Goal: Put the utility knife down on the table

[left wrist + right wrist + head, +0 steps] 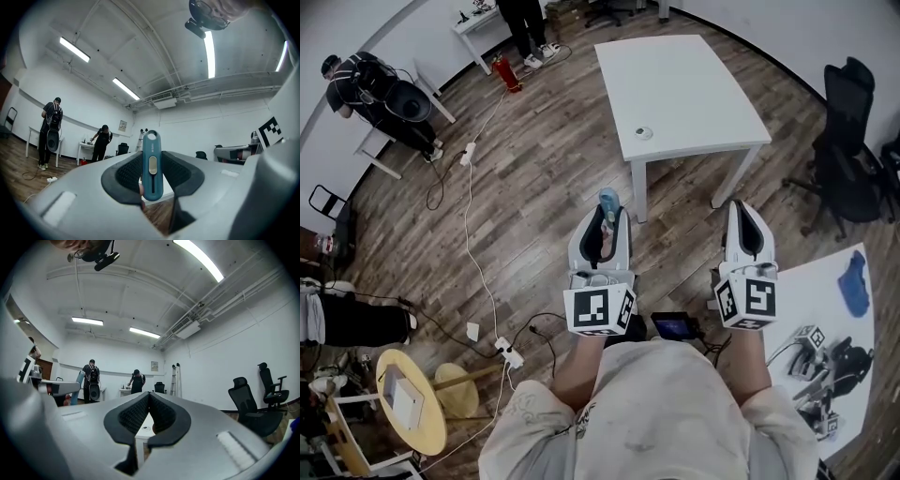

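A teal utility knife (151, 166) with a tan slider stands upright between the black pads of my left gripper (152, 173), which is shut on it. In the head view the knife's tip (608, 199) pokes out past the left gripper (604, 217), held in the air over the wooden floor, short of the white table (684, 94). To its right my right gripper (741, 211) is level with it; in the right gripper view its pads (149, 401) meet at the tips with nothing between them. The table's edge (142, 425) shows through the gap below them.
A small round thing (643, 133) lies on the white table. A black office chair (853, 141) stands at the right. A white sheet (825, 319) with a blue object and gear lies on the floor. Cables and a power strip (508, 352) run left. Two people (366, 89) stand at desks far off.
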